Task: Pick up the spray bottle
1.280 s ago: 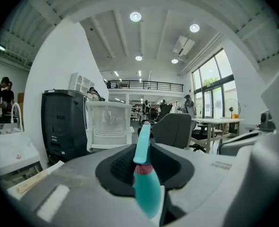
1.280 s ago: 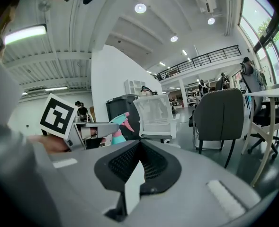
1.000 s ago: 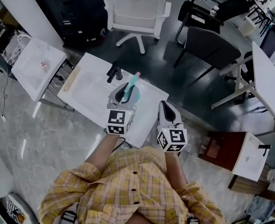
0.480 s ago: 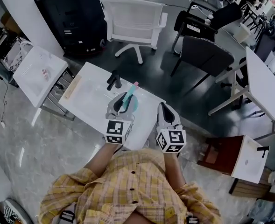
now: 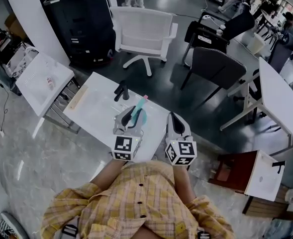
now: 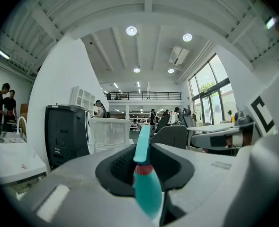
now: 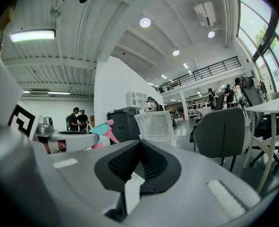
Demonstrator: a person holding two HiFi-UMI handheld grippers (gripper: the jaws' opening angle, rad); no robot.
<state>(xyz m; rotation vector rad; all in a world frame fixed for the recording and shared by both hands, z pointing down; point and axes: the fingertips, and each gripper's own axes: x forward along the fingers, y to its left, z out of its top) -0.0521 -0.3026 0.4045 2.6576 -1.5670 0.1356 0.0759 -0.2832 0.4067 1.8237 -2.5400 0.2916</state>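
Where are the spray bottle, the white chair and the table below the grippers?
spray bottle (image 6: 147, 190): left gripper view, teal body.
white chair (image 5: 143, 28): head view, backrest.
table (image 5: 99, 108): head view, bare top.

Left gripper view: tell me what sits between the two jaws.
The teal spray bottle stands between the left gripper's jaws, which clamp its body, nozzle pointing away. The head view shows the same grip over the white table.

Open-plan office — white swivel chair (image 5: 144, 31), grey chair (image 5: 217, 67), long white desk (image 5: 280, 101), mezzanine railing (image 6: 146, 96), tall windows (image 6: 209, 96)
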